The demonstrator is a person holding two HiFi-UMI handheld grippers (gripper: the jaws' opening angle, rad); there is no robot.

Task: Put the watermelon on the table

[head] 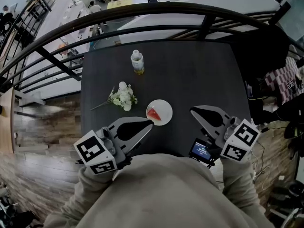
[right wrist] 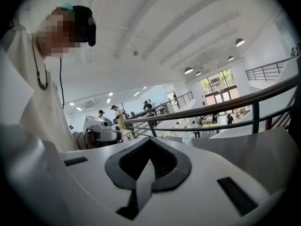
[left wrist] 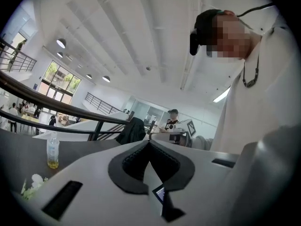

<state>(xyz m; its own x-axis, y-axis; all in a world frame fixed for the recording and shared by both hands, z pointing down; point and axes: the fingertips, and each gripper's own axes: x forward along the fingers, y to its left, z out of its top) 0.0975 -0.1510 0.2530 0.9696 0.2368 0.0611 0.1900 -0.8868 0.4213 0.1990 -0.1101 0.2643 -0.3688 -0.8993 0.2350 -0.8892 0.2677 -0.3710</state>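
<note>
The left claw (head: 150, 123), closed on nothing, sits just beside the plate (head: 166, 106). The right claw (head: 192, 110), likewise closed and empty, is to the plate's right. The watermelon (head: 153, 113) lies on the plate, on the table (head: 194, 75). Flowers (head: 123, 97) lie left of the plate, and a bottle (head: 137, 62) stands beyond it, its label unreadable.

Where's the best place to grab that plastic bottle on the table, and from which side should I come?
Grip the bottle round its middle, I'd say, coming level from the near right: it stands upright with a round body, and the flowers lie before it on the left. The right claw, now shut, must open first.
</note>
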